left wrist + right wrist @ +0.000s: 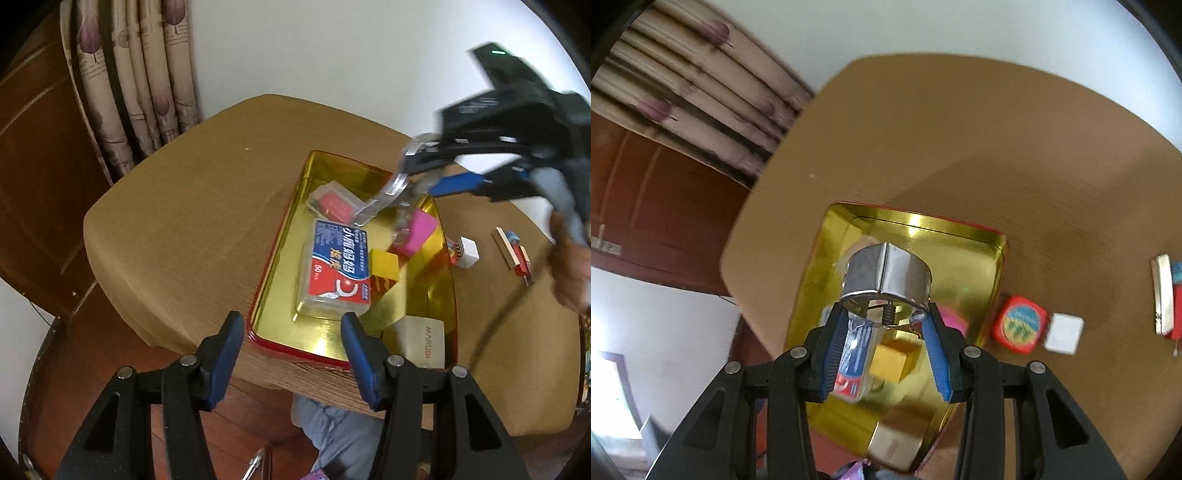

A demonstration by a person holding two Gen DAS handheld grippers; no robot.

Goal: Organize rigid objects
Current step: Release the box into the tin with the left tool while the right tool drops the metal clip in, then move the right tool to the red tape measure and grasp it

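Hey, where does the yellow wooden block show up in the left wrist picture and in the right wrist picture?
Left wrist view: the yellow wooden block sits mid-frame inside the gold metal tray, just right of the red-and-blue plastic box.
Right wrist view: low centre, seen between the right gripper fingers, under the clear plastic clip it holds.
Shared landmark: the gold tray.

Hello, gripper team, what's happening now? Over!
Right gripper shut on clear plastic clip above gold tin tray. Left gripper open, empty. Tray crowded.

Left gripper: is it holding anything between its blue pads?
No: the left gripper stands open over the gold tin tray, with nothing between its pads.
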